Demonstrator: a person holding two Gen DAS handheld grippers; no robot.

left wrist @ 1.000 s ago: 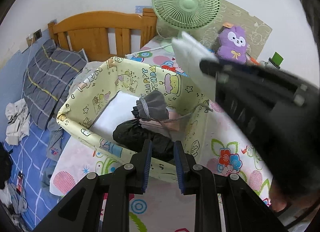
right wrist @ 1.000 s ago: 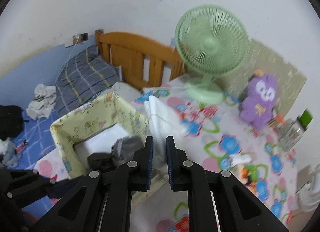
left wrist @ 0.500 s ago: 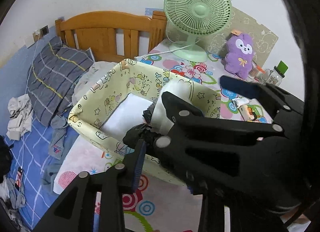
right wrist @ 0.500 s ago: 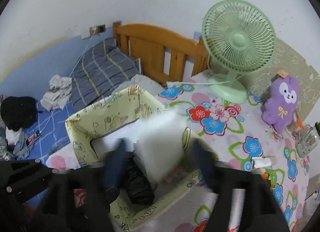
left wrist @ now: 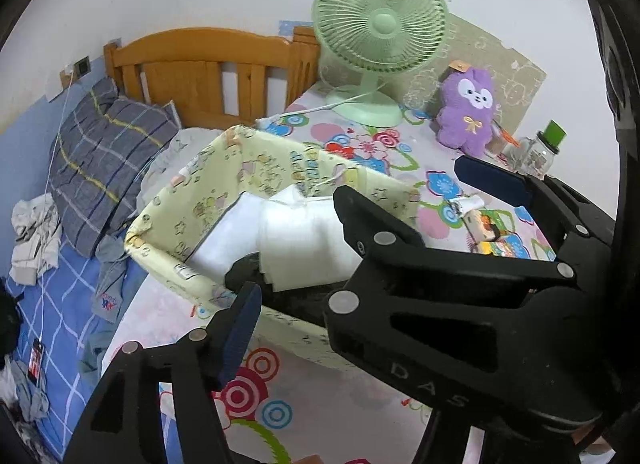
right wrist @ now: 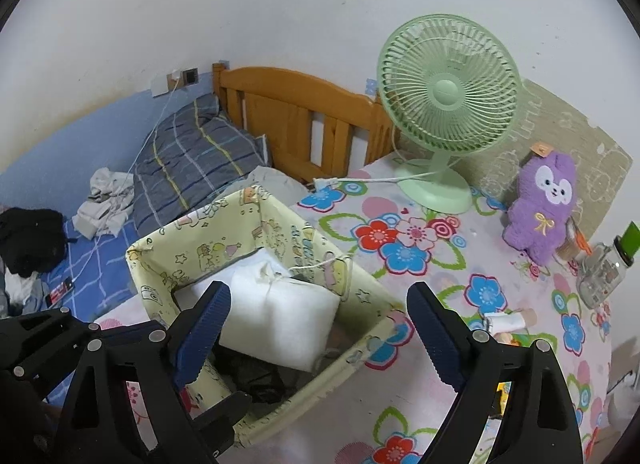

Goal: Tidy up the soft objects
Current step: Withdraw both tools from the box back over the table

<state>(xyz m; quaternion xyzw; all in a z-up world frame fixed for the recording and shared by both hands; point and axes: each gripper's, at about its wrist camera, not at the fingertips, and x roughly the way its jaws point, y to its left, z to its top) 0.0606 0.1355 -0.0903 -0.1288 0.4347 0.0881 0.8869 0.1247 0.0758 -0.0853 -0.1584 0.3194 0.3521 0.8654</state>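
A yellow cartoon-print fabric bin (right wrist: 276, 219) (left wrist: 224, 167) stands on the flowered table. A white soft pad (right wrist: 280, 316) (left wrist: 296, 248) lies in it on top of dark cloth (right wrist: 256, 376). My right gripper (right wrist: 316, 332) is open wide just above the bin, its fingers apart on either side of the pad, holding nothing. In the left wrist view the right gripper (left wrist: 432, 199) covers most of the bin. My left gripper shows one blue-padded finger (left wrist: 240, 328) at the bin's near wall; the other is hidden. A purple plush toy (right wrist: 544, 203) (left wrist: 468, 111) sits at the back right.
A green desk fan (right wrist: 444, 103) stands at the back with its cord across the table. A glass jar with a green lid (right wrist: 604, 268) and small packets (right wrist: 508, 320) lie at the right. A wooden headboard (right wrist: 296, 115), a plaid pillow (right wrist: 192, 163) and strewn clothes are at the left.
My right gripper carried the white pad over the bin, opened and let it go; the pad now rests in the bin. My left gripper spread from narrow to wider.
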